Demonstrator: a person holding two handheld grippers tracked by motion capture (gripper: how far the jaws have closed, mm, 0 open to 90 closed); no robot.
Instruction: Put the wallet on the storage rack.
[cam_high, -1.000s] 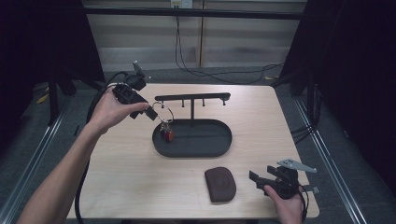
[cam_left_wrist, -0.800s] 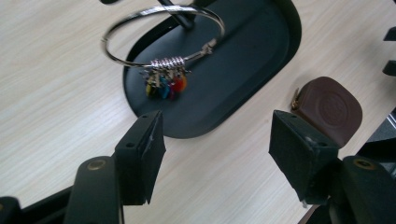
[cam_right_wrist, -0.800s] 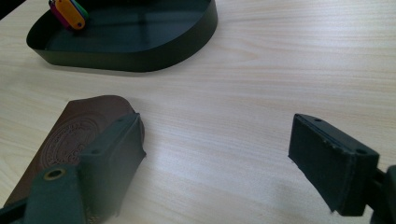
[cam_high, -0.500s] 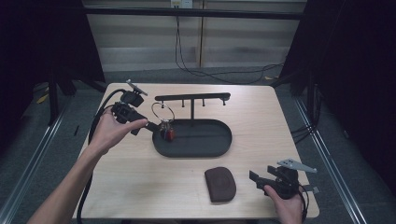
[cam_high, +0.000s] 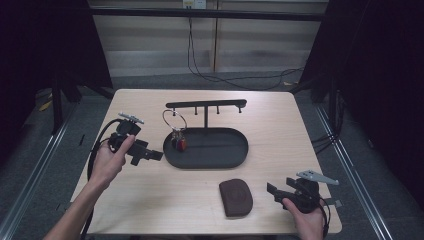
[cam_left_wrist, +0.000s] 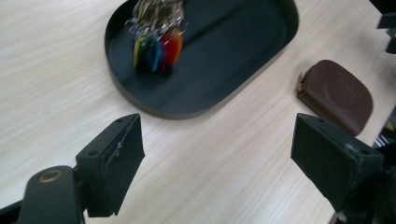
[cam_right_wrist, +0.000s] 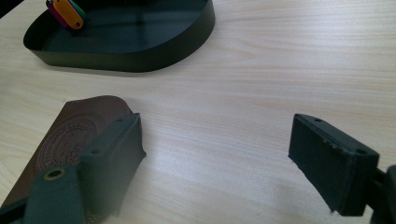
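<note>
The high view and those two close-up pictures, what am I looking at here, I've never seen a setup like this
A person sits at a wooden table with a handheld two-jaw tool in each hand. The high view looks down from above: left tool, right tool. The other two pictures come from cameras riding on each tool, looking along its black jaws. On the table are a black oval tray with a hanging rack, a key ring with coloured tags hung from it, and a brown leather pouch. Both tools stand open, holding nothing; the left one's jaws have just been opening.
</note>
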